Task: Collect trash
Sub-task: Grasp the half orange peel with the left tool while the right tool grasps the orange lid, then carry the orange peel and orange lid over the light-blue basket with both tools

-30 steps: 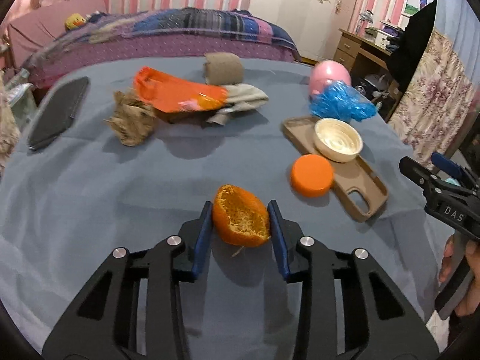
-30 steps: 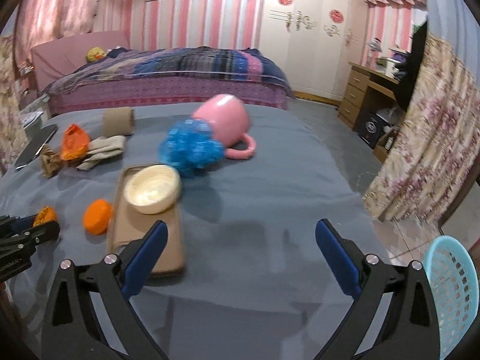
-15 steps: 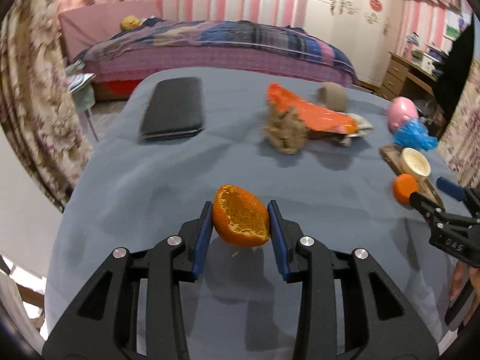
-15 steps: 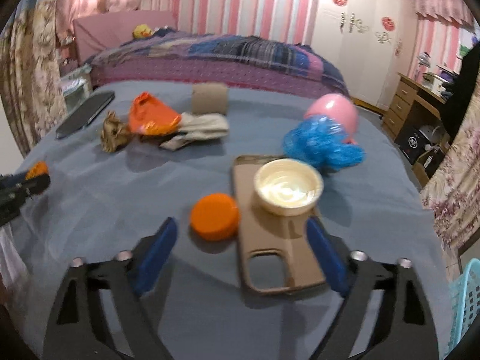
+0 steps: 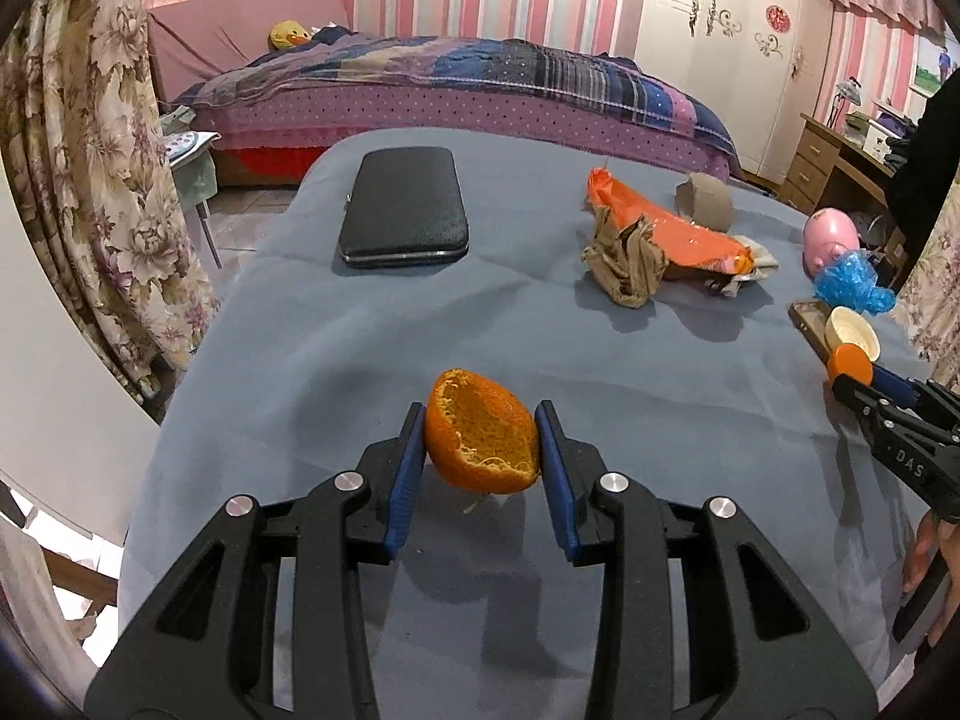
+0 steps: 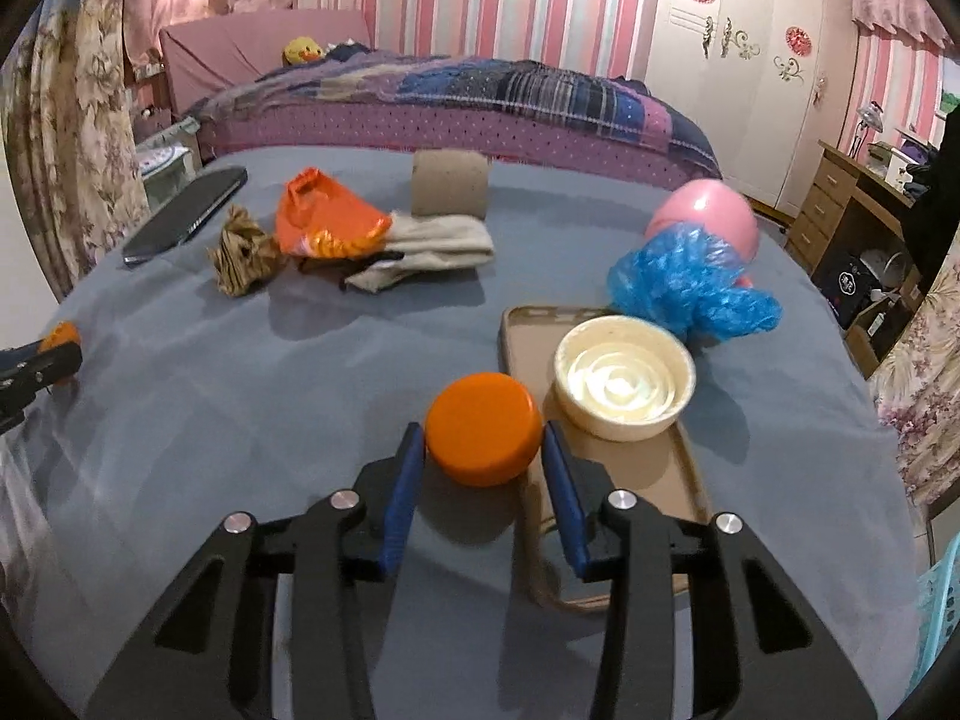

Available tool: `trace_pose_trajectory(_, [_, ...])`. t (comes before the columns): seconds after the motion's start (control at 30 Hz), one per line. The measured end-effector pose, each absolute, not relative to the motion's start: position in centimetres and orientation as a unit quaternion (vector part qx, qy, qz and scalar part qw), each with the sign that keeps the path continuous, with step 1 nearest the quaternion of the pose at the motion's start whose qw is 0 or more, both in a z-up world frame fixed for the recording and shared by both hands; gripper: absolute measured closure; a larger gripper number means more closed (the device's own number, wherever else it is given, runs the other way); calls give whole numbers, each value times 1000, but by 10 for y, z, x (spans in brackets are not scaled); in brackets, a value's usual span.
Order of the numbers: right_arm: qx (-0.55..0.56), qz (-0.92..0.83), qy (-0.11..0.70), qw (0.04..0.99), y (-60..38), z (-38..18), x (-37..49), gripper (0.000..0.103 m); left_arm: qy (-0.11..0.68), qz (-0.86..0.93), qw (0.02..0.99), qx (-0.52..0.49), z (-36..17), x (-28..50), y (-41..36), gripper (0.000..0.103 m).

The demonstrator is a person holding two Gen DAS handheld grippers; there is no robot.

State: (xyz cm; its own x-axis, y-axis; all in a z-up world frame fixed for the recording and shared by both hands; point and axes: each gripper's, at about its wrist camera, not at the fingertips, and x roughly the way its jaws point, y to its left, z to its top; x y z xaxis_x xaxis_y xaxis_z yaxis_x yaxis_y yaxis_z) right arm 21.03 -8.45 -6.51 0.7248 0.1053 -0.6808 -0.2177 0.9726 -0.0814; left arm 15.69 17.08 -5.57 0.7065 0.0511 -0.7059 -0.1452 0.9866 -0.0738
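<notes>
Right gripper [image 6: 483,462] fingers just closed onto the orange lid [image 6: 482,428], lower centre of its view, so a second trash piece looks secured. Left gripper [image 5: 480,461] clenched on the orange peel [image 5: 480,447], held above the counter [image 5: 360,348] (lower centre). Count: one peel, one lid, one orange bag [image 6: 321,219], one blue bag [image 6: 690,282].

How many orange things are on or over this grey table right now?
3: an orange peel held by the left gripper, an orange lid between the right gripper's pads, an orange wrapper farther back.
</notes>
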Motion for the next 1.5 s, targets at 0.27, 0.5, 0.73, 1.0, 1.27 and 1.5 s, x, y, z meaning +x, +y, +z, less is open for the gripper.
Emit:
trace_pose_trajectory(0.27, [-48,92,354,929,-115,-52,198,63,367,47,927,-56,-37,148,140,68])
trace_pose_trajectory(0.5, [-54,85,348,932,-150,-41,173,63,362,18,930,-61,-27,140,87,68])
trace_pose_trajectory(0.73, [-43,51,325,943,-216,-15,143,63,342,-24,938,-45,-2,125,24,68])
trace_pose_trajectory(1.0, [-30,-27,313,949,-313,-3,103,63,331,-69,941,-34,13,122,-37,68])
trace_pose_trajectory(1.27, [-3,-99,283,954,-399,17,73,63,324,-111,939,-12,21,123,-100,68])
trace_pose_trajectory(1.5, [13,-159,281,946,-453,14,44,63,320,-172,932,9,25,127,-176,67])
